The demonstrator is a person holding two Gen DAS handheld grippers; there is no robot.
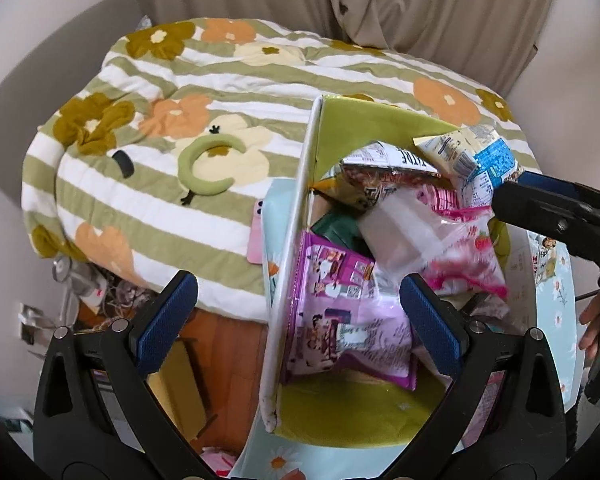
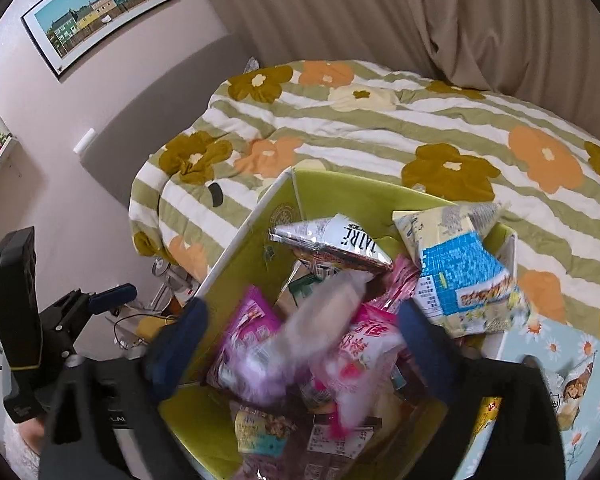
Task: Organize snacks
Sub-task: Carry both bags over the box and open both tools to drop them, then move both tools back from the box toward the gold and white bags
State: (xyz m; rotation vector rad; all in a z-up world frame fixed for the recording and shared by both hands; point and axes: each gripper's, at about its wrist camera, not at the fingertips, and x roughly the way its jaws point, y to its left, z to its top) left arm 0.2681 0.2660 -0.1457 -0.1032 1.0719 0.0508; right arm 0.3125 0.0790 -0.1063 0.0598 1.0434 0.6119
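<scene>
Your left tongs point(image 1: 296, 312) stand wide open over the box's point(image 1: 296, 240) left wall, gripping nothing. Your right tongs point(image 2: 304, 344) gape wide too, with blurred pink packets point(image 2: 356, 344) loose between the fingers. The snacks lie heaped in the green box beside the bed point(image 2: 380, 128).

glossy plastic snack packets point(image 1: 352, 312) – matt cardboard box point(image 1: 296, 216) – soft quilted cloth bedspread point(image 1: 220, 80).

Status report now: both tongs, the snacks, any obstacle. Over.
Left tongs open, empty. Right tongs open, empty. Crinkly plastic snack packets piled in the lime-green cardboard box. White box wall stands between the left fingers.
</scene>
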